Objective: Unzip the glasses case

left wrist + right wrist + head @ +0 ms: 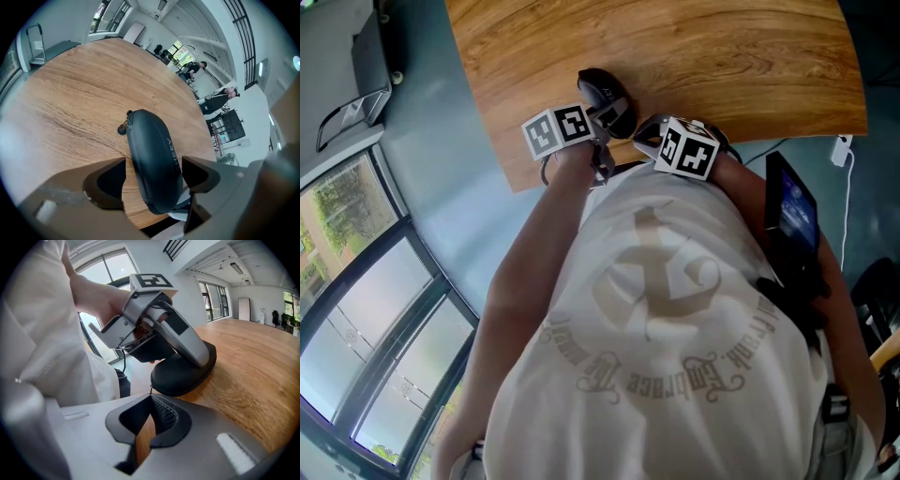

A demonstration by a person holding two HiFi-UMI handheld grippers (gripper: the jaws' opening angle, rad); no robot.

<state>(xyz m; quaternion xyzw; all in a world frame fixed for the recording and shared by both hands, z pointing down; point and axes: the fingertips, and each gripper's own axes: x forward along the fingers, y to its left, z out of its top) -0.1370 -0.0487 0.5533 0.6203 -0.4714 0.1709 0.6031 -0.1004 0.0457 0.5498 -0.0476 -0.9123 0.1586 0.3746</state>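
— Room beyond the glasses case [152, 159]?
— Plenty: bare wood of the table [70, 103] on its far side and out to both flanks.
— Near side?
— Tight. Case end right at the table edge, straddled by the left gripper [153, 161], jaws spread close along both flanks. Right gripper [150, 398] just beside, low at the same edge, hard by the white shirt [37, 333].
— From above?
— Crossed by the left gripper's body, slanting over the case.

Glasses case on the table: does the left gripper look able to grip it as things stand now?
Probably yes. The glasses case lies lengthwise between the open jaws of the left gripper, one jaw at each side, and nothing else stands between them.
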